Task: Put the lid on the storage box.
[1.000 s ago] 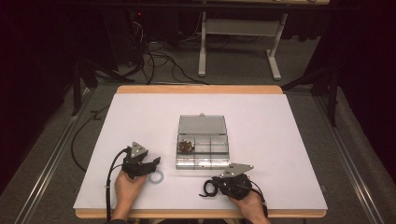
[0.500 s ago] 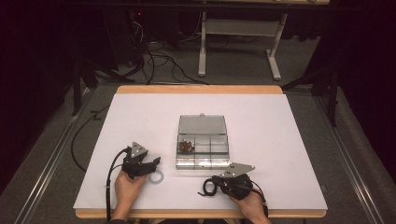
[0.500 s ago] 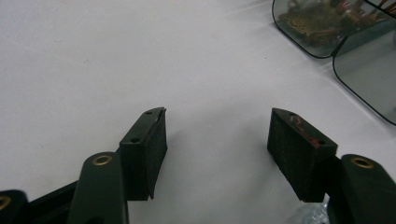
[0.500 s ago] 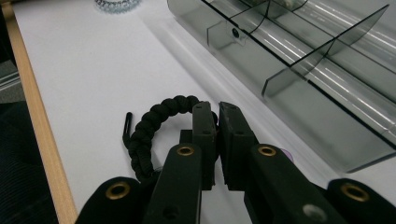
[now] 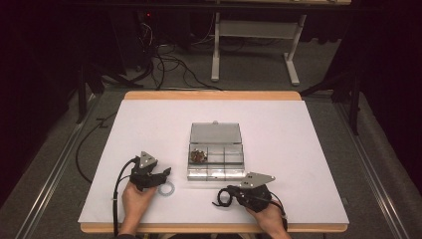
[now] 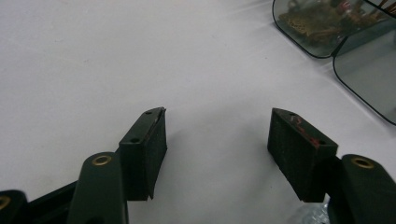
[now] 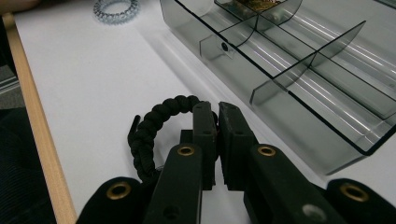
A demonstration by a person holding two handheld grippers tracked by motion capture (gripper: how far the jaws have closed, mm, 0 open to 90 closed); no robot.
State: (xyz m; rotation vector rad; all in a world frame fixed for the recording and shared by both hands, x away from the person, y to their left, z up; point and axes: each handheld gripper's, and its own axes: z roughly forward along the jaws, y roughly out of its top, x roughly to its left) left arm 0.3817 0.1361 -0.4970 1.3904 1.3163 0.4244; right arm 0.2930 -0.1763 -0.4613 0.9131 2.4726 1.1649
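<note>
A black braided bracelet (image 7: 154, 126) lies just before the smoky-grey clear box (image 5: 216, 158), a pale translucent coil ring (image 5: 165, 189) left of it, on white table (image 5: 298, 149).

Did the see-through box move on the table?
No. The clear box sits in the same spot on the white table, as before.

One clear compartment box (image 5: 216, 149), one black braided bracelet (image 7: 156, 126), one clear coil ring (image 5: 165, 189), two hand-held grippers.

Dim room, grey carpet floor (image 5: 378, 164), white desk frame (image 5: 259, 45), perhaps cables (image 5: 169, 64) behind
</note>
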